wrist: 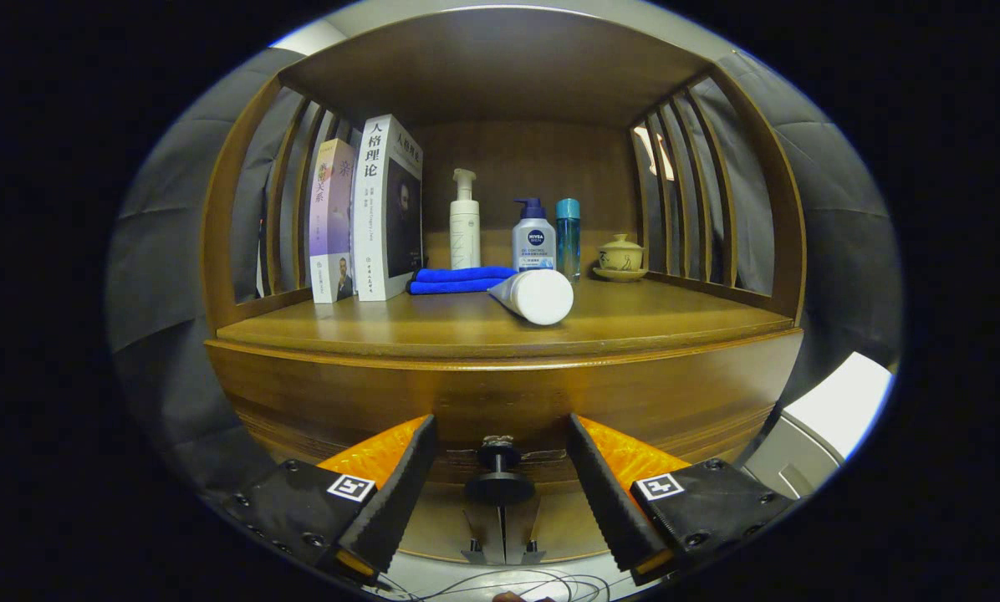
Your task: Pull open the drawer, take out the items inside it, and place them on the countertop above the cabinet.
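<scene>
A wooden cabinet stands in front of me, and its drawer front (500, 401) runs below the countertop (634, 326). The drawer's dark round knob (500, 472) sits between my fingers, which stand apart on either side of it without touching it. My gripper (502, 493) is open. On the countertop a white tube (538, 295) lies on its side, cap toward me, next to a folded blue cloth (458, 280). The drawer looks shut, and its inside is hidden.
At the back of the shelf stand two books (366, 217), a white pump bottle (465, 221), a pump bottle with a blue top (533, 236), a teal bottle (568, 234) and a small lidded cup (621, 255). Slatted wooden sides close in the shelf. A white object (834, 414) lies low beside the cabinet.
</scene>
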Demonstrator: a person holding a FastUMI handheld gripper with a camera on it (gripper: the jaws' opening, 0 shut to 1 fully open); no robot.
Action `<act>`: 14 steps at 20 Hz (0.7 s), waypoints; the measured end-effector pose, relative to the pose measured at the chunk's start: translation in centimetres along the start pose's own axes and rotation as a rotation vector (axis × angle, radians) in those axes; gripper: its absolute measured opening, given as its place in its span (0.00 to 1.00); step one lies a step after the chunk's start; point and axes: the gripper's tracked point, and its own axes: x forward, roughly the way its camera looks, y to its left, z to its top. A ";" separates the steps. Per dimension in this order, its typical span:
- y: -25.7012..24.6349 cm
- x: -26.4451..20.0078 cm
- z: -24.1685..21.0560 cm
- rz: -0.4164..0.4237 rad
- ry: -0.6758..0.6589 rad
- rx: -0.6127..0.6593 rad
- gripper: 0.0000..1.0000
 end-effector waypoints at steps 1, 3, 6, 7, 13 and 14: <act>0.1 0.1 0.0 -0.003 -0.003 -0.002 0.98; 0.0 0.1 0.1 -0.003 -0.018 -0.010 0.98; 0.0 0.1 -0.1 -0.001 0.001 -0.007 0.97; -0.3 -0.1 0.0 -0.009 0.008 -0.012 0.97; -0.4 -5.9 0.6 -0.014 -0.024 0.009 0.97; -0.1 -7.2 1.2 0.003 -0.034 0.014 0.97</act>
